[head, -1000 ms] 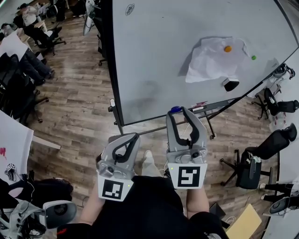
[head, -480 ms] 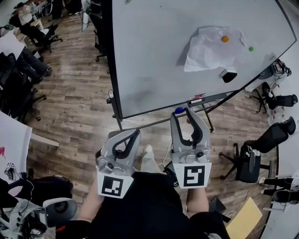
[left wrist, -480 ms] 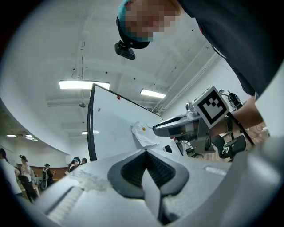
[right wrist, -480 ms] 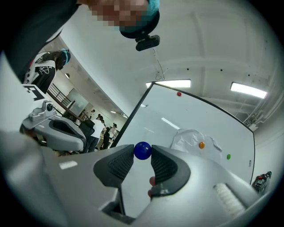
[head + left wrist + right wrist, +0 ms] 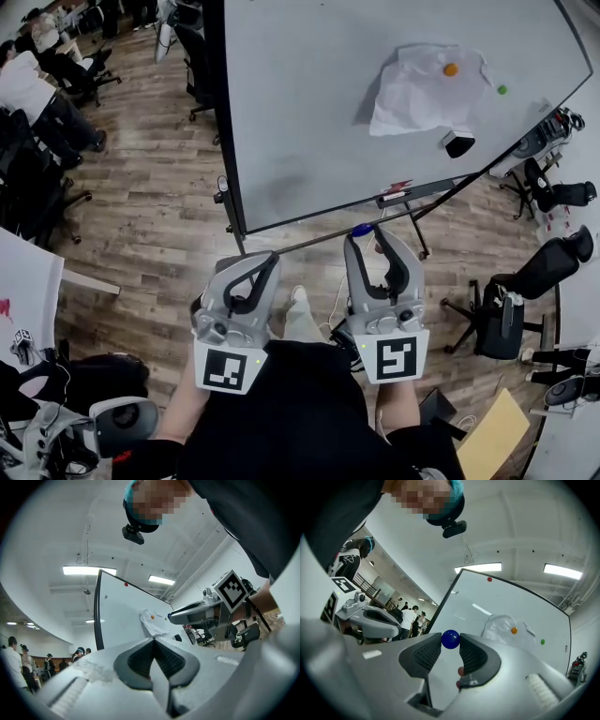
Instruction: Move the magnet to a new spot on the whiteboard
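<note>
Magnet (image 5: 450, 639), glossy blue ball, seemingly pinched in right gripper (image 5: 449, 648); left gripper (image 5: 153, 643) closed.

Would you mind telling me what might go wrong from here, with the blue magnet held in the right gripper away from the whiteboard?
1. The right gripper pinches the round blue magnet only at its jaw tips, so it may squirt out and drop to the wooden floor.
2. Near the whiteboard it may snap across early and land off target.
3. Set close to the paper, it could nudge the orange magnet pinning it.
</note>
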`<state>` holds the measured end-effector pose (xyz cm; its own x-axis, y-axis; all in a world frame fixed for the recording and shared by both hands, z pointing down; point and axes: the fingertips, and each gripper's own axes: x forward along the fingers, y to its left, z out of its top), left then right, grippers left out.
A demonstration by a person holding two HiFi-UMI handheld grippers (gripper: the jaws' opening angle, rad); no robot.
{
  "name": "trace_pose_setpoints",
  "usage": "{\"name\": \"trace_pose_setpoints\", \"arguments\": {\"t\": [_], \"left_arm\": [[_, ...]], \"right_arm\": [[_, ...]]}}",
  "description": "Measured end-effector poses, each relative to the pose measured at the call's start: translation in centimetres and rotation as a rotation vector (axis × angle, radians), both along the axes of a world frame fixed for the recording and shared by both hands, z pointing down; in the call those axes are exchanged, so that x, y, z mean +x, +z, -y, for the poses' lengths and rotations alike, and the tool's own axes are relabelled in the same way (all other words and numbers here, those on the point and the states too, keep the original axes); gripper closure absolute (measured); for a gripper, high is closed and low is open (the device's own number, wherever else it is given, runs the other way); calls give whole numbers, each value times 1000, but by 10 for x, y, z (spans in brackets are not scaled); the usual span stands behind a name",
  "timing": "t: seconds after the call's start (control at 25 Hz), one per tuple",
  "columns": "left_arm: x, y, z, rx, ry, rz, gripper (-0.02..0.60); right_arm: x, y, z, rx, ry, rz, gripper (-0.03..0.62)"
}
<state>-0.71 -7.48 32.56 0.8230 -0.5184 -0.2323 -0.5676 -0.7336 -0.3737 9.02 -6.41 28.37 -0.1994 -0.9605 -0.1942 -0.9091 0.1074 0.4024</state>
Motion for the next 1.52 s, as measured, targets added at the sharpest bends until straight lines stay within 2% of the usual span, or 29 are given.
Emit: {"name": "trace_pose_setpoints", "arguments": {"t": [0.72,1.52], "left_arm": [[-10,5,24,-8,-35,11,580],[-18,7,37,-7,-54,13,580]], "right_arm": [[-11,33,20,-79,-48,35,468],[-27,42,30,-100,-81,33,468]]}}
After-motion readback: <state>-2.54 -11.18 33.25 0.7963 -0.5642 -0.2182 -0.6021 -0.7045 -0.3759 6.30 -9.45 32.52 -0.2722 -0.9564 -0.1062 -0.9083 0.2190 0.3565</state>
